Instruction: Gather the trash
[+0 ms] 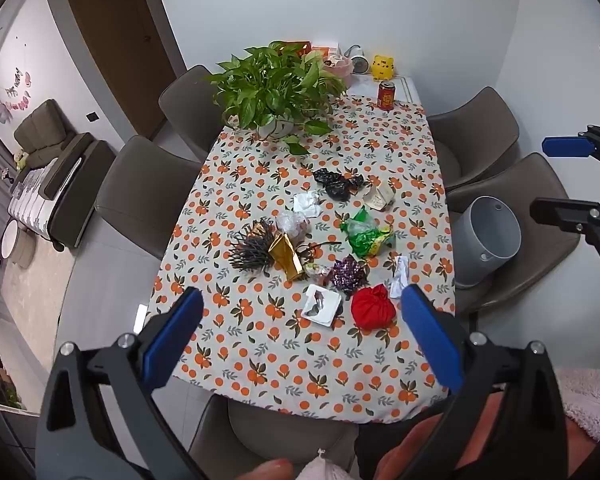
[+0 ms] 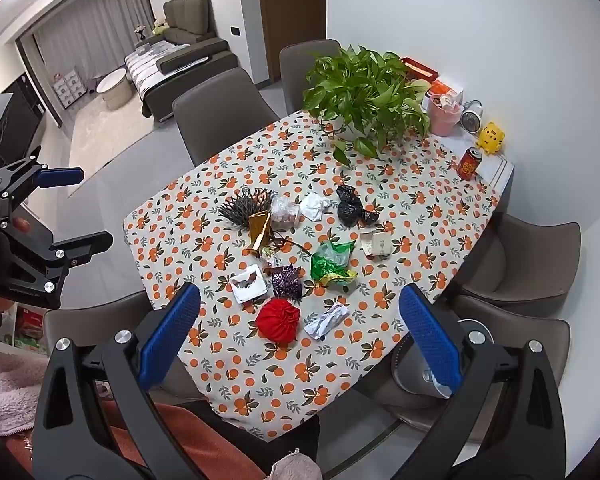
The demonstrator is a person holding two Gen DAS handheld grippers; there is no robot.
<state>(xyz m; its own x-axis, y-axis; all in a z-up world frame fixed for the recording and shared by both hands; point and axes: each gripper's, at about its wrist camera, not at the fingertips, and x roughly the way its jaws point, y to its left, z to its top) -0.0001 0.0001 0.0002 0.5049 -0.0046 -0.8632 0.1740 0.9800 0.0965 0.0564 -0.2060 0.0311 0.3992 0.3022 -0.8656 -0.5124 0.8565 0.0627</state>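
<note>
Left gripper [image 1: 302, 316]: nearest the lens, jaws spread wide and holding nothing, hanging above the near edge of the table [image 1: 260, 356].
Right gripper [image 2: 300, 312]: likewise wide apart and holding nothing, over the near right corner of the table.
Twig bundle [image 1: 249, 250]: leftmost of the litter, mid-table toward the left edge, touching the gold wrapper [image 1: 287, 258].
Clear plastic wad [image 1: 294, 224]: just behind the gold wrapper, with a crumpled white tissue [image 1: 307, 203] beyond it.
White tray [image 1: 322, 304]: near the front edge, just left of the red pouch [image 1: 373, 306].
Purple foil [image 1: 347, 274]: between the tray and the green bag [image 1: 365, 234], mid-table.
Black bag [image 1: 337, 184]: farther back, centre.
White slip [image 1: 399, 280]: close to the right edge, just beside the red pouch.
Grey bin [image 1: 486, 236]: on the chair off the table's right edge, mouth tilted toward the table.
Step in hand: seemingly the start; all litter lies on the cloth and nothing is gripped.
Next move: probably lower one gripper onto a near piece, the red pouch or white slip, close on it, then carry it right to the bin.
</note>
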